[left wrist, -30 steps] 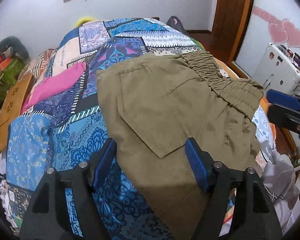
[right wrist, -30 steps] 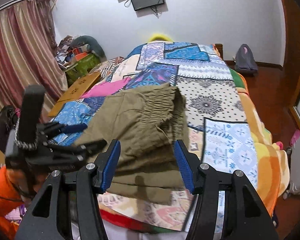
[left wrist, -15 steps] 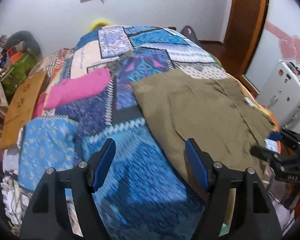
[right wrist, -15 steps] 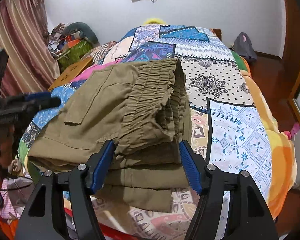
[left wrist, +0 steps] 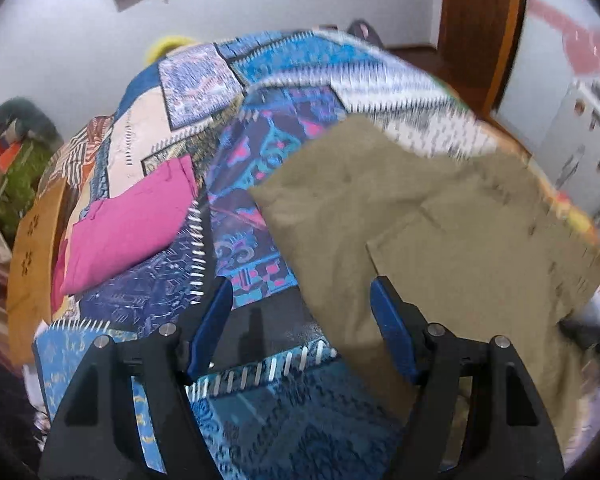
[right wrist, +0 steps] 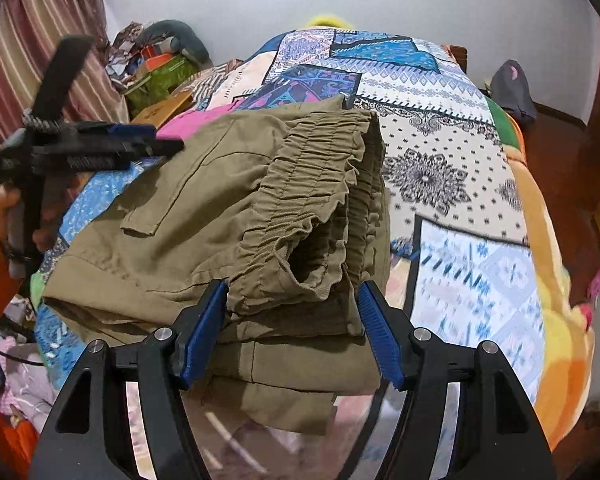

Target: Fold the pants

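Olive green pants (right wrist: pixel 228 216) lie folded into a thick stack on the patchwork bedspread (right wrist: pixel 440 168), near the bed's foot. The elastic waistband (right wrist: pixel 320 184) faces my right gripper (right wrist: pixel 292 328), which is open with the waistband edge between its blue pads, not clamped. In the left wrist view the pants (left wrist: pixel 420 220) lie to the right. My left gripper (left wrist: pixel 300 328) is open and empty above the bedspread (left wrist: pixel 260 168), at the pants' left edge. It also shows in the right wrist view (right wrist: pixel 148 144), beside the pants' left side.
A folded pink garment (left wrist: pixel 128 220) lies left of the pants. A wooden board (left wrist: pixel 32 264) and piled clutter (right wrist: pixel 160 68) sit at the bed's left. A white cabinet (left wrist: pixel 580 132) and wooden door frame (left wrist: pixel 480 32) stand right. A dark bag (right wrist: pixel 508 88) is on the floor.
My left gripper has swung left off the pants and over the bedspread, still open. My right gripper has moved closer to the waistband, staying open.
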Available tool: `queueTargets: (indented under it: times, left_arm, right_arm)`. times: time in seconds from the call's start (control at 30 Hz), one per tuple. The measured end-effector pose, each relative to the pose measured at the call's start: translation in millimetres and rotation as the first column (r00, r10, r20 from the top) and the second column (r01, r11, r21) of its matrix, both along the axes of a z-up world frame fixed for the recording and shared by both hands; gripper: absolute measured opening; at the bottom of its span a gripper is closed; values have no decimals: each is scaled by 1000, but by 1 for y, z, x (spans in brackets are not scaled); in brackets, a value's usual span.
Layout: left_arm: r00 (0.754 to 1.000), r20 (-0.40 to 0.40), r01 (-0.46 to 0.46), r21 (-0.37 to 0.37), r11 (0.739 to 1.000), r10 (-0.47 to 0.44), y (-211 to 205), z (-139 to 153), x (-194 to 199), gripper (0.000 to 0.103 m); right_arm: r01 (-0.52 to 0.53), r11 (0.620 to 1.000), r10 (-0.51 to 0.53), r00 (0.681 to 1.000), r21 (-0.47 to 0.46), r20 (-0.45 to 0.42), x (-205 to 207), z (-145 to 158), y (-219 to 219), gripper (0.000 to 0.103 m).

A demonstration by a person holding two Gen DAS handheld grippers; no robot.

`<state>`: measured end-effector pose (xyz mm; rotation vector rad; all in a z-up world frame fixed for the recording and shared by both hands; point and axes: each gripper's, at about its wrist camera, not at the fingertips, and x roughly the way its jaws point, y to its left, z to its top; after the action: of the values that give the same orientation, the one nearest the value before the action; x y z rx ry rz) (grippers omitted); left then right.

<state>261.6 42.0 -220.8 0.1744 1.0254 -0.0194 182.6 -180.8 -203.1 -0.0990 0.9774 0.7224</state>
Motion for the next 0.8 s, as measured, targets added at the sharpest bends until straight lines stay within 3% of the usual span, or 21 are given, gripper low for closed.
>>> queueTargets:
  times: [0.1, 0.37, 0.5, 0.7, 0.8]
  left_arm:
    - [1000, -1, -5, -12, 1000, 5, 3, -16, 1, 72]
    - [997, -13, -82, -94, 992, 81, 16, -19, -8, 72]
    - [995, 18, -93, -89, 992, 95, 17, -18, -15, 72]
    - [987, 20, -154, -146, 977, 159, 38, -13, -15, 68]
    - [983, 55, -172, -80, 982, 176, 52, -7, -12, 59]
  right_arm:
    - [-27, 999, 27, 1000, -38, 4, 18, -5, 3, 62]
    - [-60, 994, 59, 998, -96, -14, 73, -22, 6, 63]
    - [-53, 993, 52, 999, -105, -12, 99, -30, 12, 63]
    - [-9, 991, 12, 1000, -135, 20, 128, -35, 23, 63]
    - [34, 991, -28, 998, -133, 51, 125, -23, 19, 63]
